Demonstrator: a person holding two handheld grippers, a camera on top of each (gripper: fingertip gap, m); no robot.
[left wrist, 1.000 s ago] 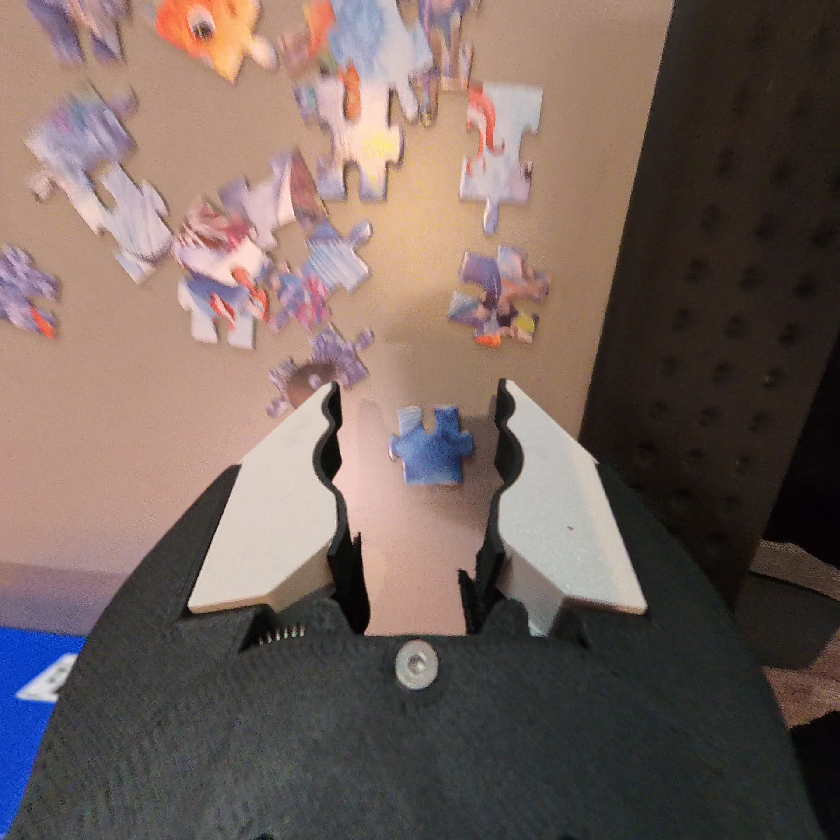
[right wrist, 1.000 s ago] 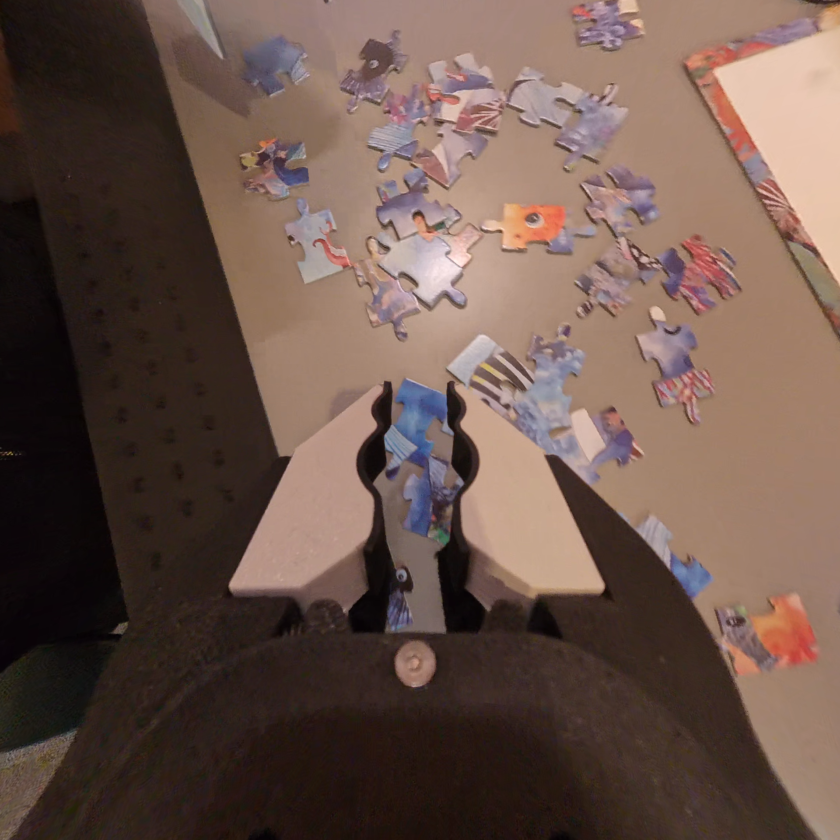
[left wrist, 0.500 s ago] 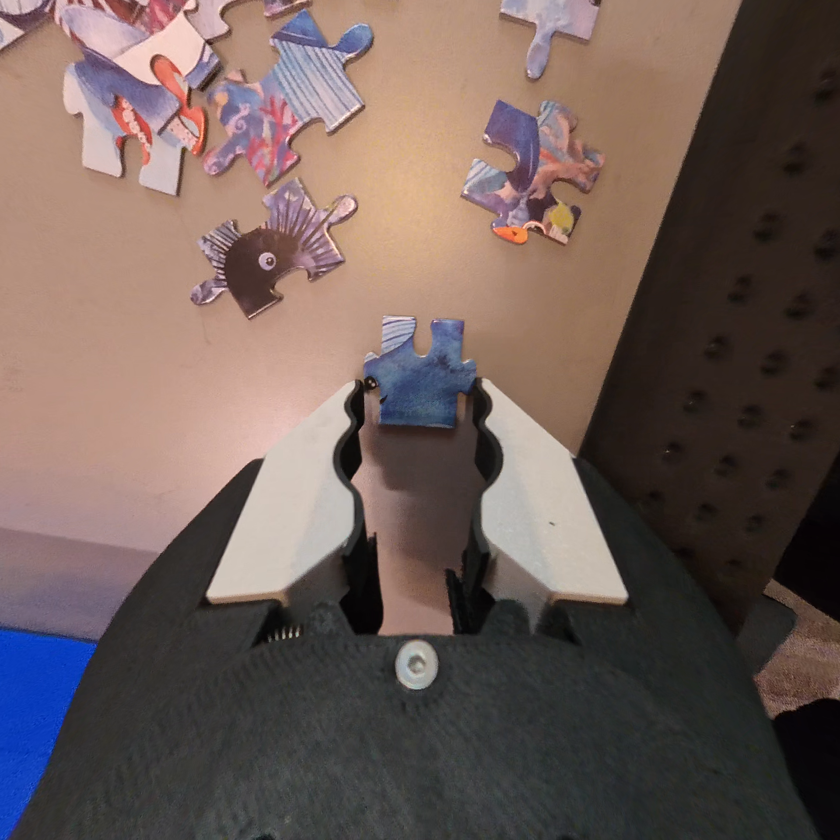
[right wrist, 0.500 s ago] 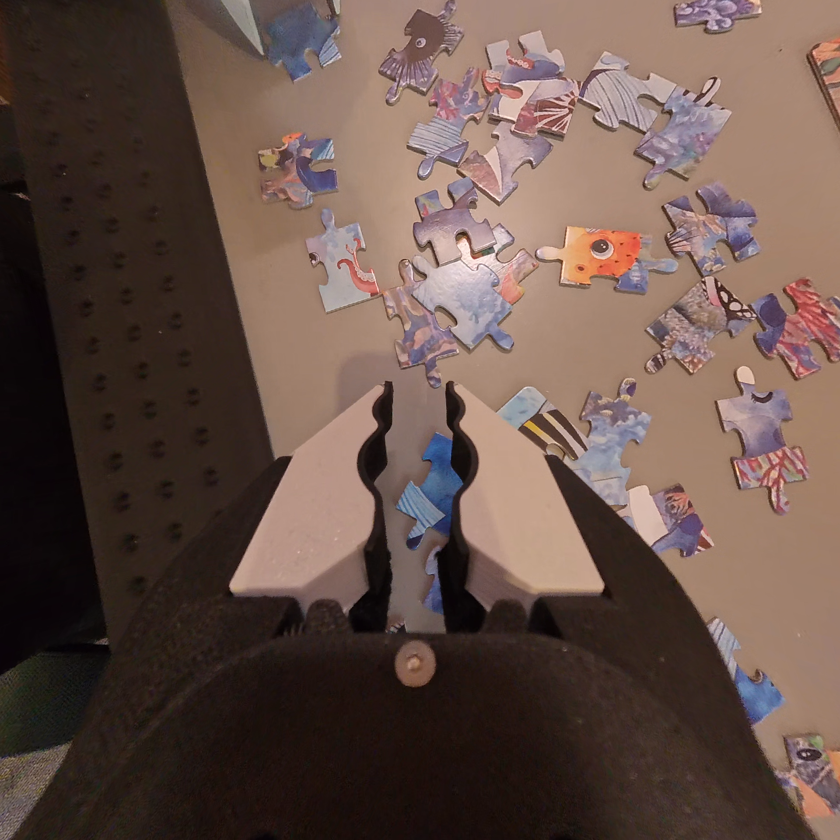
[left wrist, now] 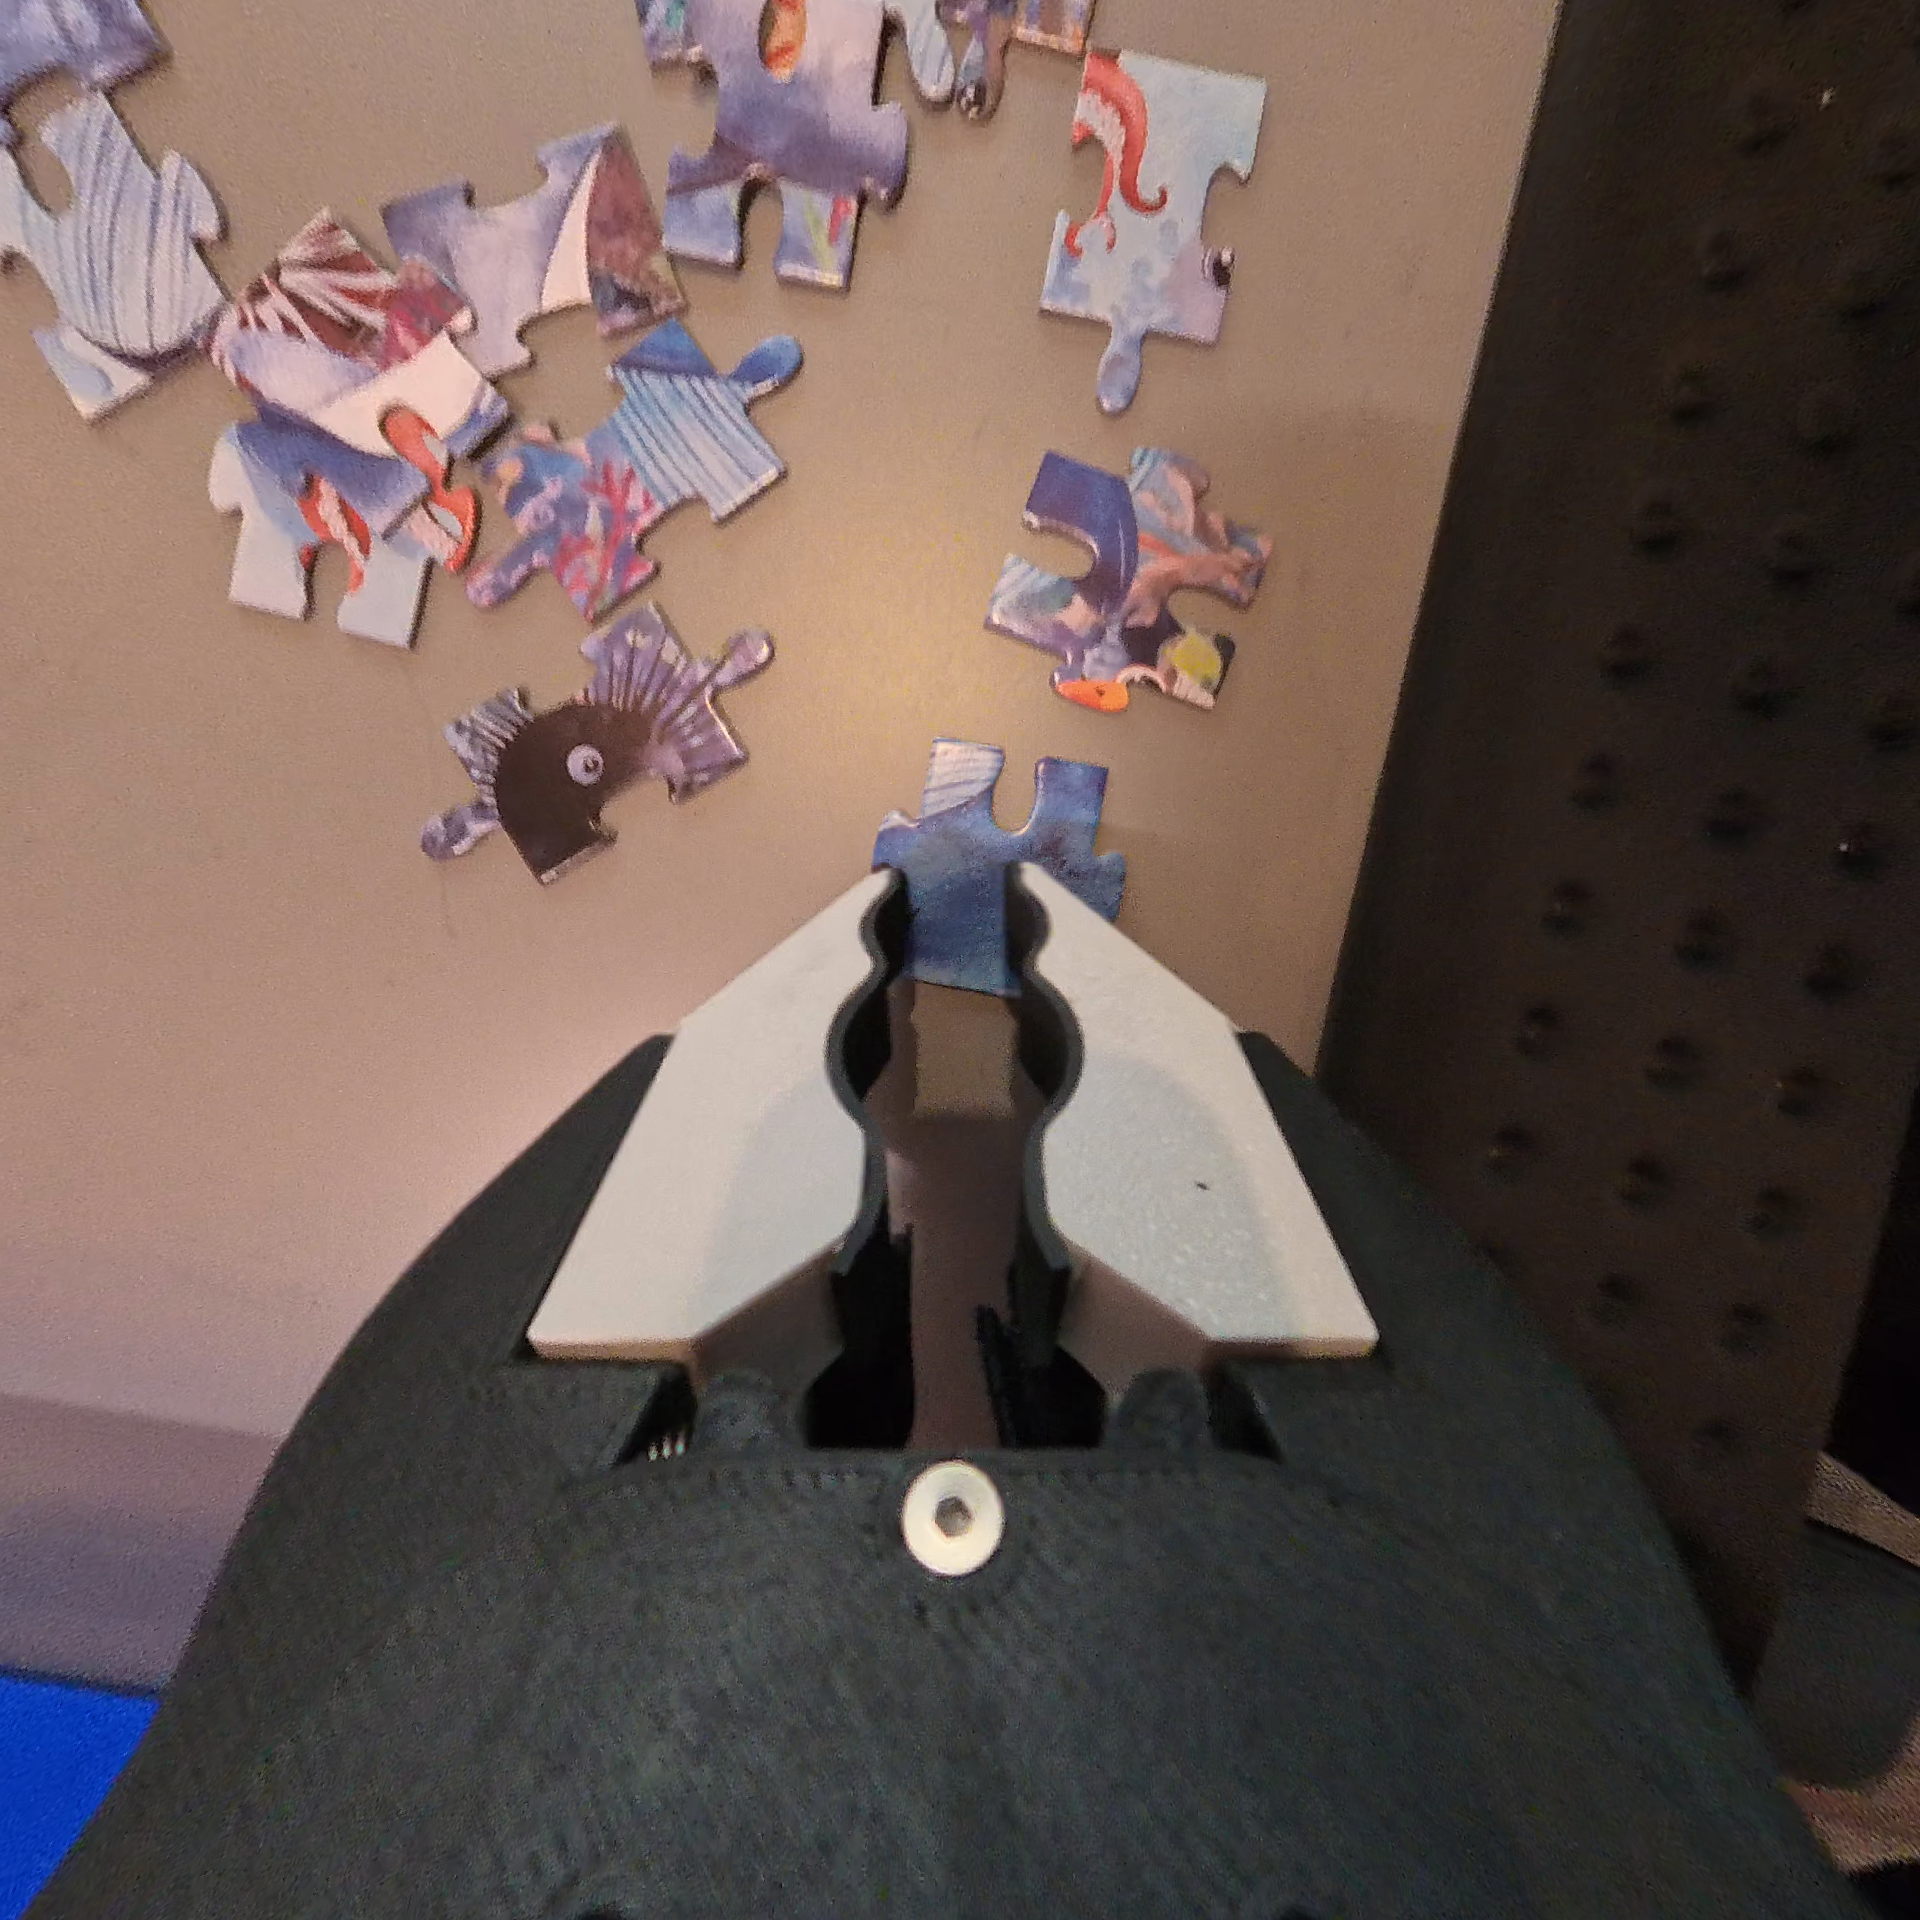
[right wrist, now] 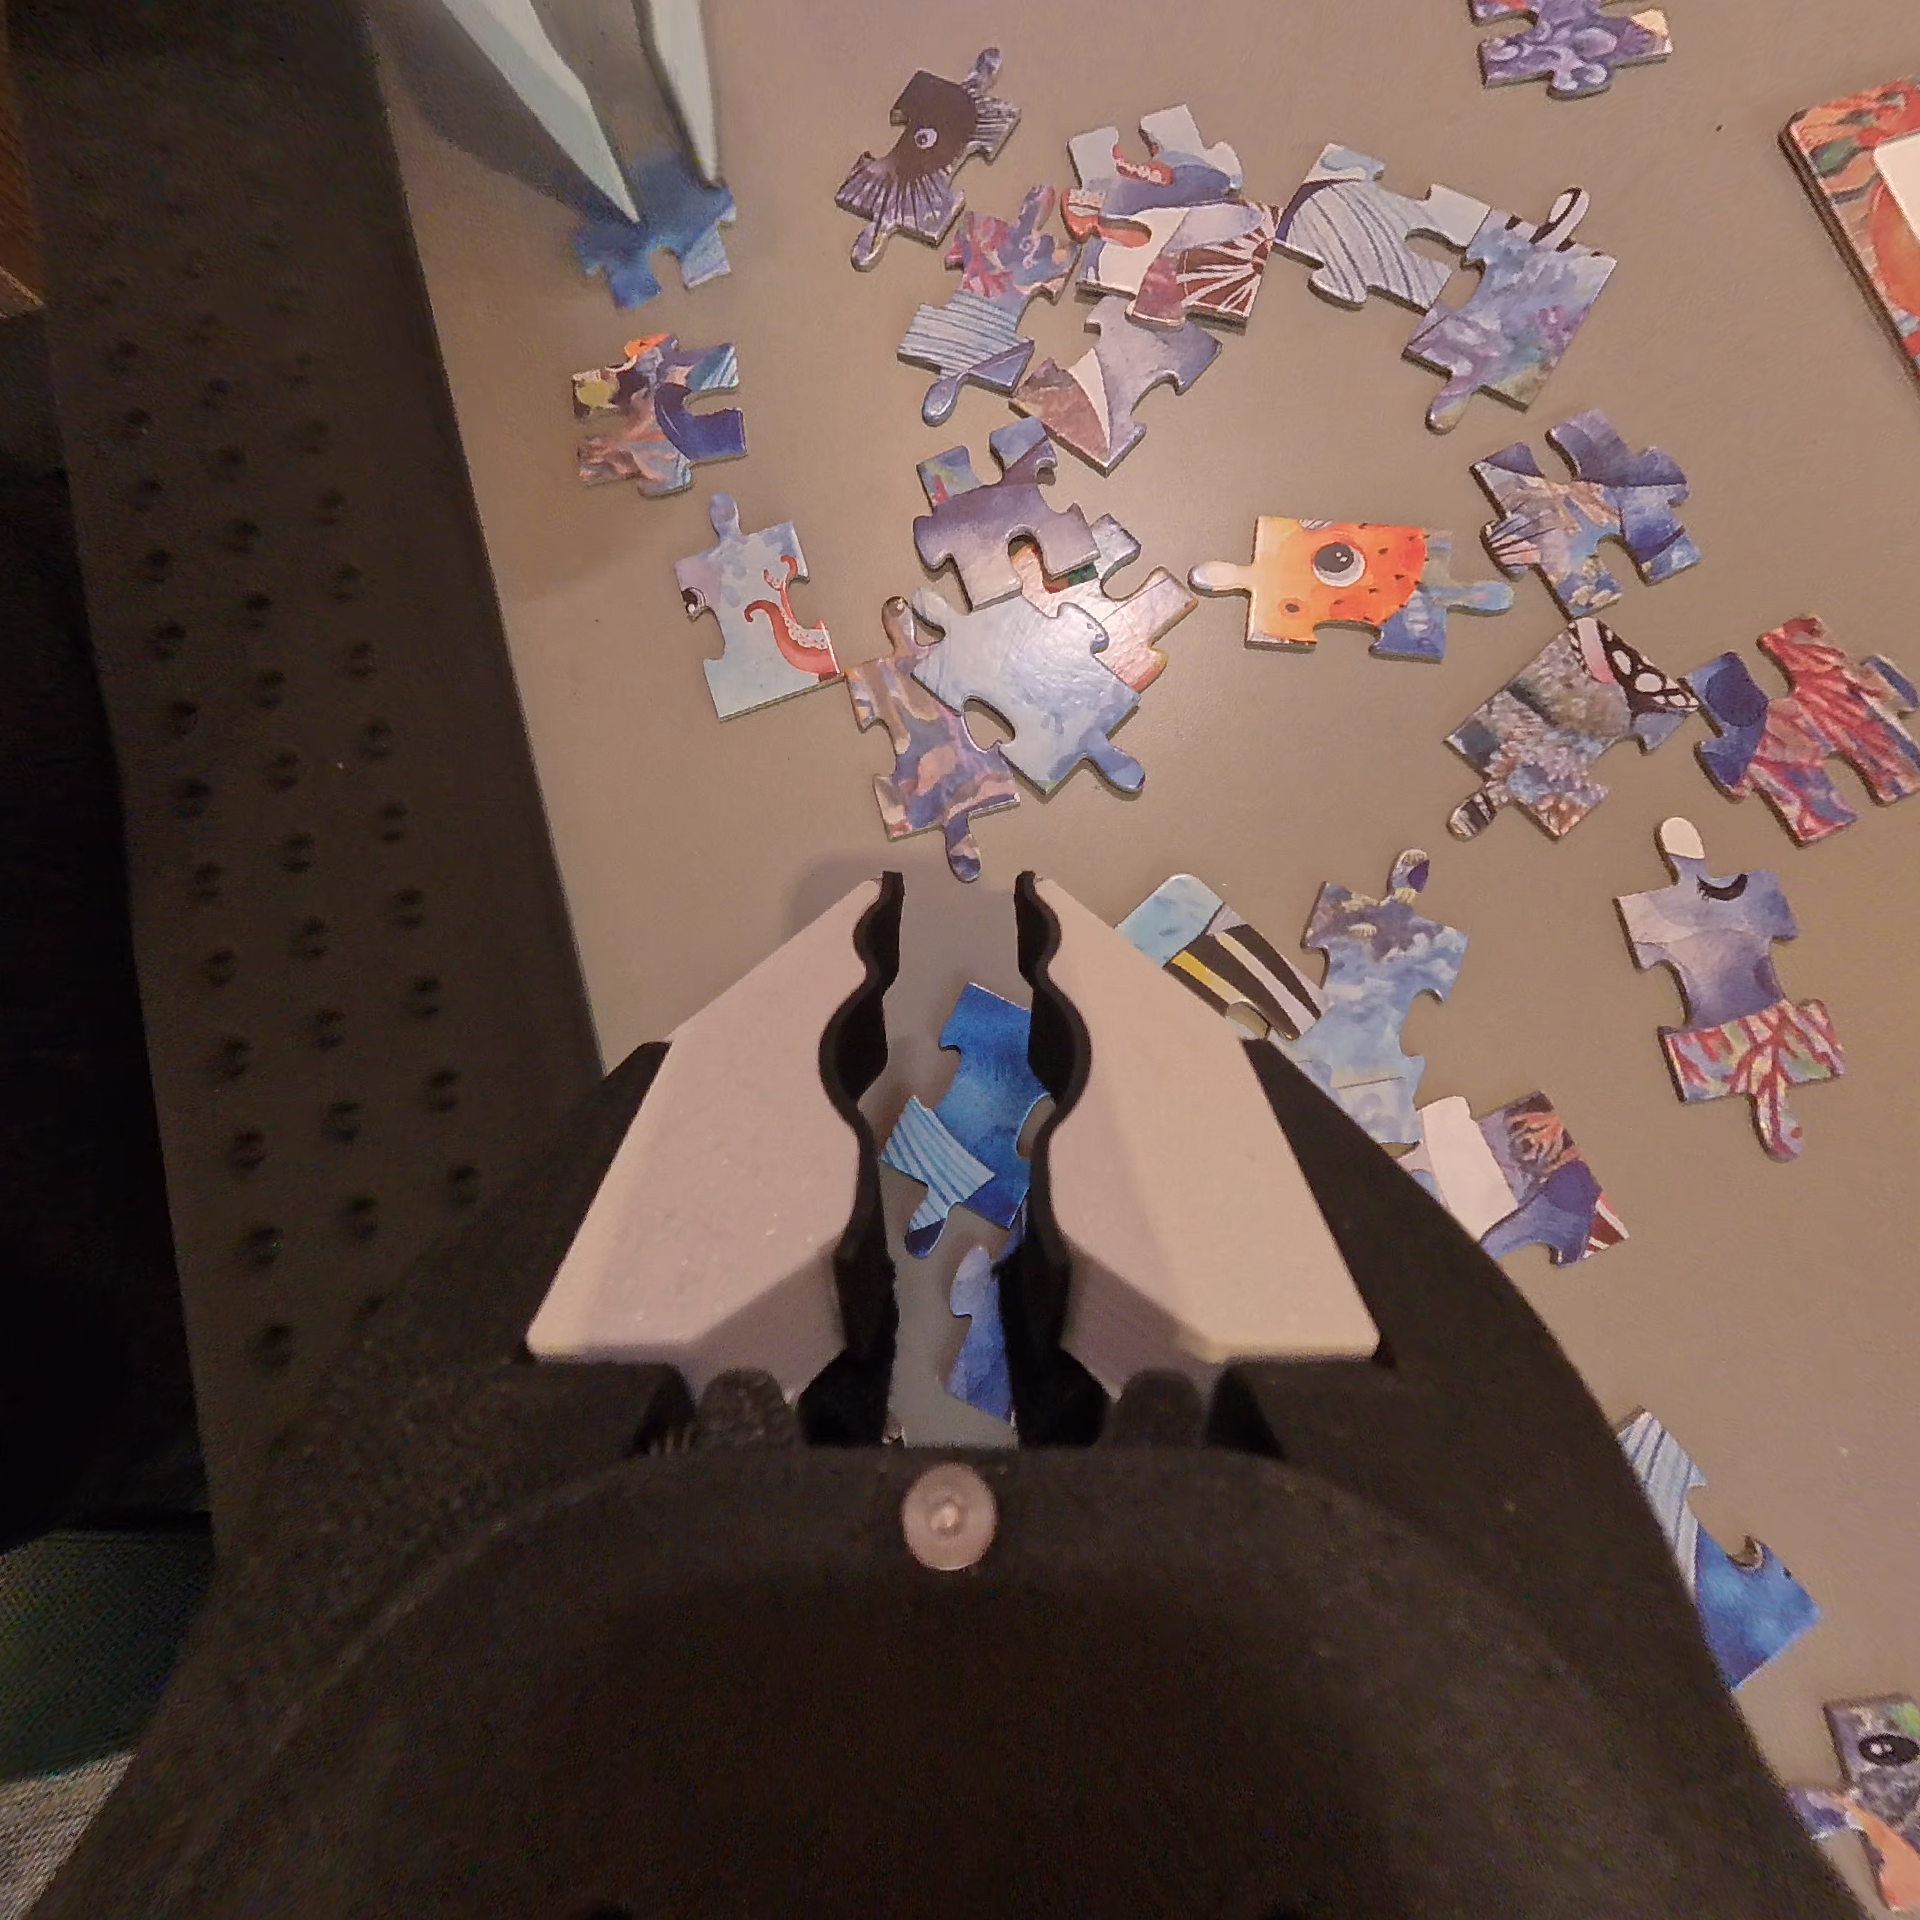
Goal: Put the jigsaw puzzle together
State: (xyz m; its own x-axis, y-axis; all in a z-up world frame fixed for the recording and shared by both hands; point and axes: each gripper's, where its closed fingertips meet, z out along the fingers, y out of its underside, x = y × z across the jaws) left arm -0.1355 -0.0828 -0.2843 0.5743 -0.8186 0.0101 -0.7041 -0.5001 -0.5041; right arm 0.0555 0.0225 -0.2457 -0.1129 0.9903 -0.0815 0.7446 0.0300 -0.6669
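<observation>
- Left gripper (left wrist: 956, 883) pinches a blue puzzle piece (left wrist: 992, 831) on the grey table (left wrist: 208, 987).
- Right gripper (right wrist: 958, 883) hovers slightly parted, holding nothing, above loose pieces.
- Black perforated panel (right wrist: 260, 727) borders the table's left edge.

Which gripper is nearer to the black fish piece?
Left. The left gripper is right beside the black fish piece; the right gripper is much farther away.

The left tongs (left wrist: 956, 883) cover the near half of a blue puzzle piece (left wrist: 987, 821). In the right wrist view, another blue piece (right wrist: 971, 1122) lies partly hidden under the right tongs (right wrist: 958, 894), and the puzzle frame (right wrist: 1860, 187) at the table's far right is cut off by the picture edge.
</observation>
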